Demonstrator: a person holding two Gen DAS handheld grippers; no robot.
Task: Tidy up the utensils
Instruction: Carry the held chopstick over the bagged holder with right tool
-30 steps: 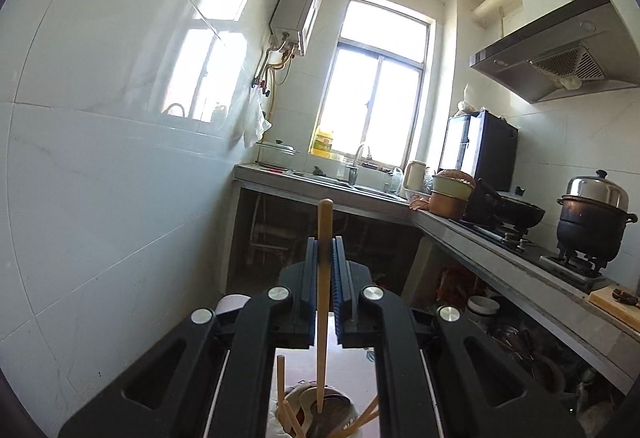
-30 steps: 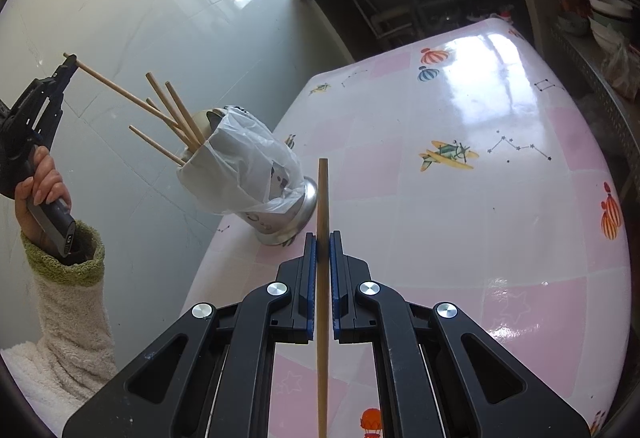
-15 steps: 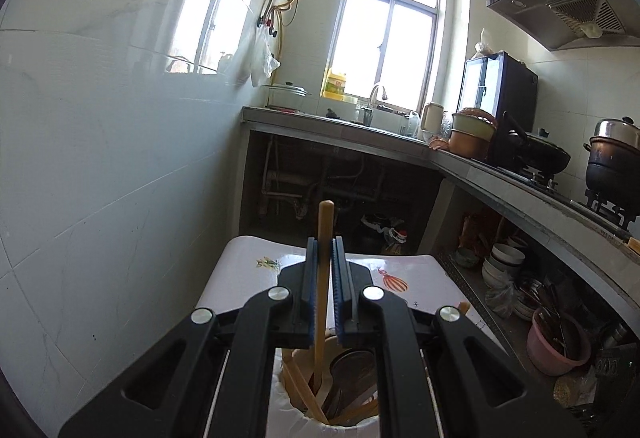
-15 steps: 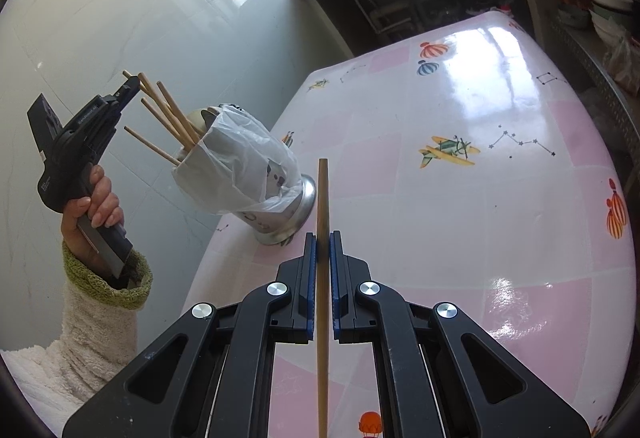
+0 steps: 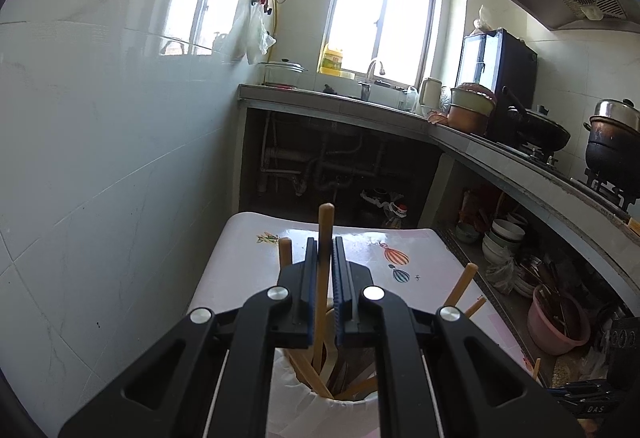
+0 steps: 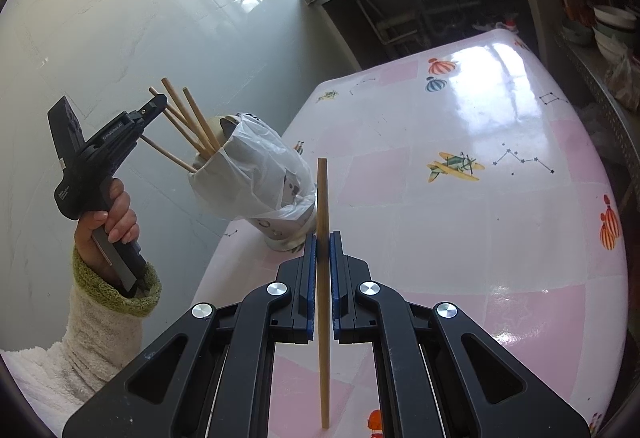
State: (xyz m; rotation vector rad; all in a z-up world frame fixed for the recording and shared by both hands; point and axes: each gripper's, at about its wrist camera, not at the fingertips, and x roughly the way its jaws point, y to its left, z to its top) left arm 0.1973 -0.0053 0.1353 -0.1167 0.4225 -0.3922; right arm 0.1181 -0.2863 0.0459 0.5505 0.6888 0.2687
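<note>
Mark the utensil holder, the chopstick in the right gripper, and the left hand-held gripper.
utensil holder (image 6: 256, 178), right wrist view, bag-covered side.
chopstick (image 6: 322, 198), right wrist view, upper shaft.
left hand-held gripper (image 6: 159, 102), right wrist view, fingertips.

In the left wrist view, the utensil holder (image 5: 320, 396) at bottom centre is mostly covered by the left gripper (image 5: 323, 270), its base cut off. In the right wrist view, the plastic bag (image 6: 256, 170) hides the holder's wall, and the chopsticks' (image 6: 188, 118) lower ends disappear inside.

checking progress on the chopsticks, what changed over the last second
The left gripper carried its chopstick down to the bag-lined utensil holder, its lower end now inside with the other chopsticks. It remains clamped. The right gripper stayed put, shut on its own chopstick above the table.
</note>
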